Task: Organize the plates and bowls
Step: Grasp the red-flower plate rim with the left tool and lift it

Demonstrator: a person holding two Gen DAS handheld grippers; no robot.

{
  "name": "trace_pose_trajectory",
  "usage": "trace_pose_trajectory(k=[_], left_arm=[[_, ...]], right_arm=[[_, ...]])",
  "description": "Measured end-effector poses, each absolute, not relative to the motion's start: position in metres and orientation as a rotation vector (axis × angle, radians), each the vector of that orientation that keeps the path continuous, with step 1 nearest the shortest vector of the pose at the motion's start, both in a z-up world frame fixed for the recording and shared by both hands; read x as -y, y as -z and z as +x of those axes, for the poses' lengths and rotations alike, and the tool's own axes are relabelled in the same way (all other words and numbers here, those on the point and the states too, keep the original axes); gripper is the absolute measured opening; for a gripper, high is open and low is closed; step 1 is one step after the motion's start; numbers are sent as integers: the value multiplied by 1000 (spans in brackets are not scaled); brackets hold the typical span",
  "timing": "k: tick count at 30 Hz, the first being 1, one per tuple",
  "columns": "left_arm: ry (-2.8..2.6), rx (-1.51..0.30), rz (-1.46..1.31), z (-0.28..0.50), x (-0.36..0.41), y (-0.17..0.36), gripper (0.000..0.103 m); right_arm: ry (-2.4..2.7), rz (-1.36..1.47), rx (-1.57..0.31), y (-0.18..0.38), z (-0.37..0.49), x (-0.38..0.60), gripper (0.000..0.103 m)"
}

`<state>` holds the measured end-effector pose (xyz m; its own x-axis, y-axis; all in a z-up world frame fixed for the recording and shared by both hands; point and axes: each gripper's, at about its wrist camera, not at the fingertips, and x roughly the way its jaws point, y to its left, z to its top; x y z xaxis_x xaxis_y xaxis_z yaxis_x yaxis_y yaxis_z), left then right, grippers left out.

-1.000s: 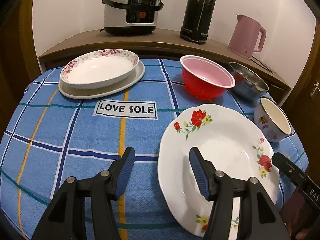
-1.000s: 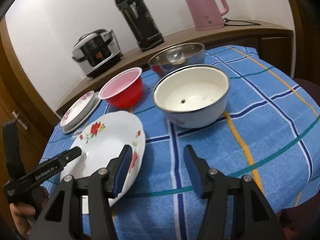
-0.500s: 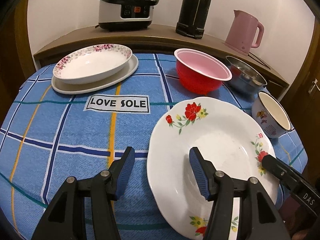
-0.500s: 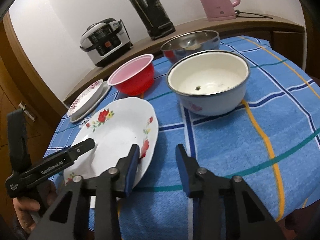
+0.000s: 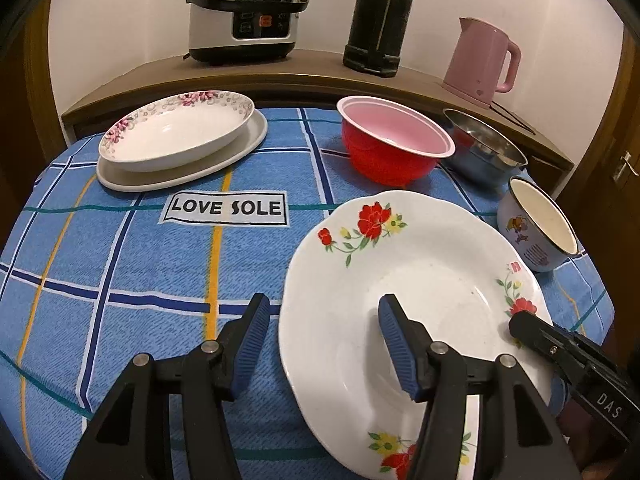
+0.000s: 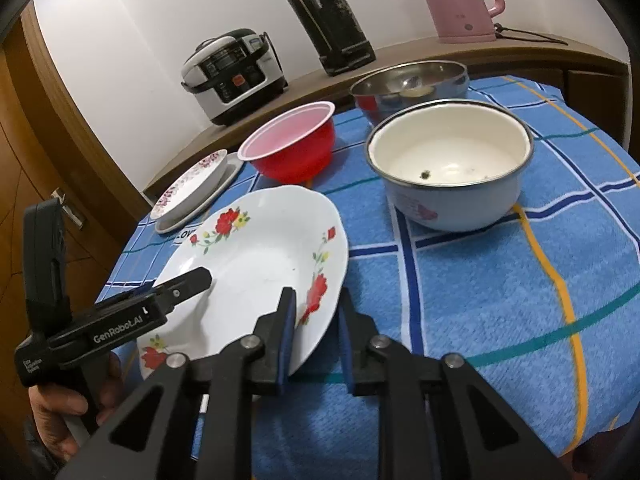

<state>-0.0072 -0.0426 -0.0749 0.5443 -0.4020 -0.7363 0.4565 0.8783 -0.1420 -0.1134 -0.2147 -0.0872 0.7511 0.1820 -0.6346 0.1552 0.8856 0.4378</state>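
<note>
A white plate with red flowers lies on the blue checked tablecloth at the front right. My left gripper is open and straddles its left rim, one finger inside the plate. My right gripper has narrowed around the plate's right rim, with the rim between its jaws; I cannot tell if they press it. A pink-flowered dish sits on an oval plate at the far left. A red bowl, a steel bowl and a light-blue enamel bowl stand to the right.
A wooden shelf behind the table holds a rice cooker, a black flask and a pink kettle. A "LOVE SOLE" label marks the cloth. A wooden door stands to the left in the right wrist view.
My right gripper has moved left onto the plate's right rim and its jaws have narrowed. My left gripper has moved forward over the plate's left rim.
</note>
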Motion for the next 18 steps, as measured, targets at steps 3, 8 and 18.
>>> trace_pose_trajectory(k=[3,8,18], left_arm=[[541,-851,69,-10,46,75,53],[510,-831,76,-11,45,76,42],[517,-854,0,-6,34,76,32]], right_arm=[[-12,480,-728,87,-112,213,17],[-21,483,-713,89,-110,214,17],[-5,427,-737,87,-106,208,17]])
